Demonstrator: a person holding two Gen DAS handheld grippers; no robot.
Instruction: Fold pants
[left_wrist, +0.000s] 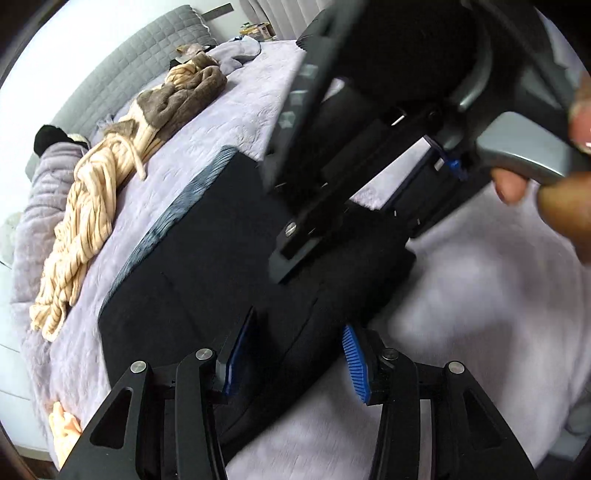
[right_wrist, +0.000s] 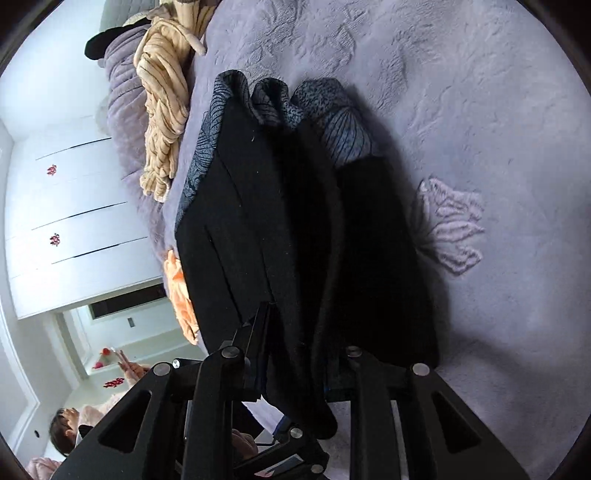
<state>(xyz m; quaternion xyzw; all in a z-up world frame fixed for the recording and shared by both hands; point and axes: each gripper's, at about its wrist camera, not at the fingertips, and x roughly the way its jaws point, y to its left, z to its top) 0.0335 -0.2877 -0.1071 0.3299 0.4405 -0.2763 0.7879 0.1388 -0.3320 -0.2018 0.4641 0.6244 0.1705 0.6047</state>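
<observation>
Black pants (left_wrist: 207, 258) lie folded on a lilac bedspread (left_wrist: 461, 314), with grey leaf-print fabric (right_wrist: 332, 110) showing at their far end. My left gripper (left_wrist: 295, 360) is over the near edge of the pants. Its blue pads (left_wrist: 352, 363) stand apart, with black cloth between and below them, and do not press on it. From the upper right of the left wrist view my right gripper (left_wrist: 291, 254) reaches down onto the pants, with a hand (left_wrist: 546, 184) on its grey handle. In the right wrist view the right gripper (right_wrist: 295, 354) is shut on a bunched fold of the pants (right_wrist: 303, 229).
A beige striped garment (left_wrist: 88, 229) and a brown fleece (left_wrist: 184, 96) lie along the bed's far side, below a grey quilted headboard (left_wrist: 110, 74). An orange cloth (right_wrist: 181, 291) hangs at the bed's edge. White cupboard doors (right_wrist: 74, 206) and a person (right_wrist: 66, 432) are beyond it.
</observation>
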